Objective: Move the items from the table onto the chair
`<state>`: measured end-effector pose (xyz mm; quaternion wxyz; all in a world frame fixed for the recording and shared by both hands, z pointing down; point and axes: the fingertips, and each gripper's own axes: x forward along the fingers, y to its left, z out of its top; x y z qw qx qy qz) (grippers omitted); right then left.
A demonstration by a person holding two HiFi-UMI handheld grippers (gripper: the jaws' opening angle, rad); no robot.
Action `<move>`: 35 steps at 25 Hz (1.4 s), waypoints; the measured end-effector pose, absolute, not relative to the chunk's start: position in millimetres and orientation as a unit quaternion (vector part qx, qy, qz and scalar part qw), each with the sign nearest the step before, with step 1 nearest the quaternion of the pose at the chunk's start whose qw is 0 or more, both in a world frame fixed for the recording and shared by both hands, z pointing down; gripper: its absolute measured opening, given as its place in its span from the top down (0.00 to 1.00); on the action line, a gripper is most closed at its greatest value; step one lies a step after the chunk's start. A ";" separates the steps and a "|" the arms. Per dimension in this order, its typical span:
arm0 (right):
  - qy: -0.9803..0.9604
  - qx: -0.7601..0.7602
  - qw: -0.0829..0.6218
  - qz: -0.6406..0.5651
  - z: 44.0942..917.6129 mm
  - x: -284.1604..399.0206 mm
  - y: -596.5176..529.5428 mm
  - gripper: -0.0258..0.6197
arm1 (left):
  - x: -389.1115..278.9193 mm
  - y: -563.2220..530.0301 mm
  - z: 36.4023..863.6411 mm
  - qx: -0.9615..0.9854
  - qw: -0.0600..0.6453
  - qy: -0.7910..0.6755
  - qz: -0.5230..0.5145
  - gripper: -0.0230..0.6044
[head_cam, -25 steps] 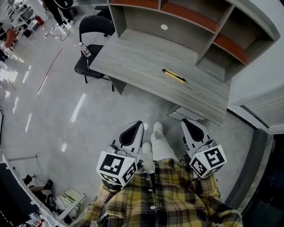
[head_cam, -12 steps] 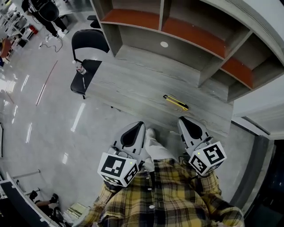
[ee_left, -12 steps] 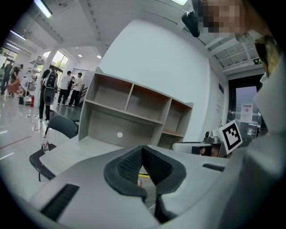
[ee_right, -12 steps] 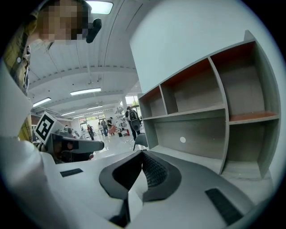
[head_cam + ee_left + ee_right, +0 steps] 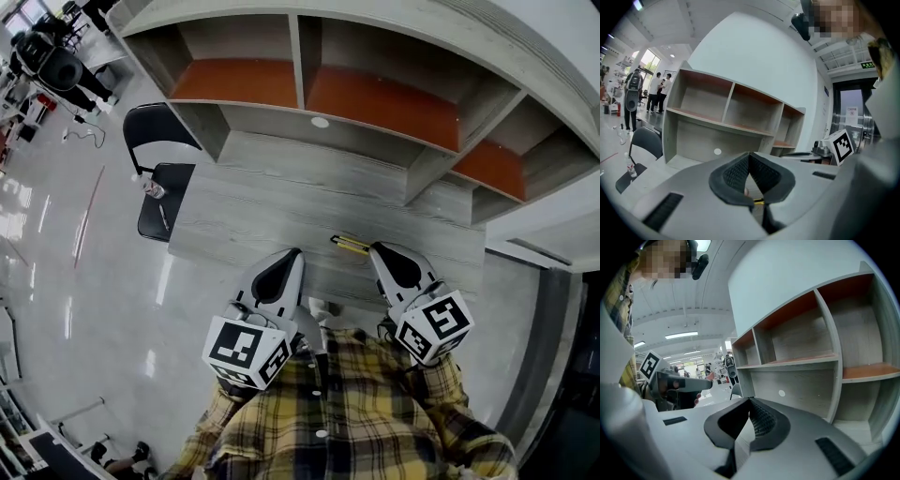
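As I face the surface point(image 5: 272, 202), left tool point(image 5: 292, 255) and right tool point(image 5: 378, 249) are closed, empty.
Yellow utility knife point(image 5: 351, 246) lies between them.

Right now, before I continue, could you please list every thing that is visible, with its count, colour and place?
table: 1, grey wood, in front of the person
shelf unit: 1, grey with orange-brown boards, at the table's back
knife: 1, yellow and black, near the table's front edge
round disc: 1, white, at the table's back
chair: 1, black, at the table's left end
bottle: 1, clear, on the chair seat
thin item: 1, pale, on the seat; too small to name
people: a few, far off
left gripper: 1, grey, shut, empty
right gripper: 1, grey, shut, empty
shirt: 1, yellow plaid
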<state>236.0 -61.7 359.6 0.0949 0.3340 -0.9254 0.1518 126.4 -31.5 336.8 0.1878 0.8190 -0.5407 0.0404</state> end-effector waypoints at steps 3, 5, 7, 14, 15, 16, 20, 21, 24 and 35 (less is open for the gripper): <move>-0.916 0.350 0.108 0.161 368.3 239.0 -69.5 0.93 | 132.2 -50.4 335.7 0.837 0.187 -0.512 0.047 0.96; -0.910 0.364 0.113 0.164 372.6 241.0 -74.3 0.93 | 135.8 -61.4 334.4 0.850 0.185 -0.490 0.051 0.96; -0.904 0.377 0.118 0.165 377.6 242.9 -79.8 0.93 | 138.5 -71.2 335.0 0.860 0.185 -0.472 0.054 0.96; -0.886 0.397 0.154 0.182 401.0 248.3 -89.8 0.93 | 147.6 -87.3 341.3 0.883 0.196 -0.422 0.067 0.96; -0.885 0.394 0.164 0.186 406.2 248.9 -89.8 0.93 | 148.7 -87.8 342.8 0.885 0.198 -0.416 0.069 0.96; -0.884 0.391 0.174 0.188 411.5 249.3 -89.9 0.93 | 149.1 -88.4 344.3 0.886 0.199 -0.413 0.072 0.96; -0.887 0.365 0.212 0.188 432.9 250.4 -92.2 0.92 | 145.8 -91.7 350.4 0.885 0.204 -0.412 0.077 0.96; -0.888 0.355 0.224 0.188 438.6 250.7 -92.6 0.92 | 144.5 -91.8 352.2 0.883 0.206 -0.414 0.078 0.96; -0.890 0.320 0.263 0.187 457.8 251.6 -93.7 0.81 | 139.4 -90.3 357.4 0.875 0.213 -0.426 0.083 0.96; -0.884 0.165 0.409 0.156 560.2 234.6 -95.1 0.68 | 103.6 -69.3 379.3 0.830 0.243 -0.492 0.104 0.96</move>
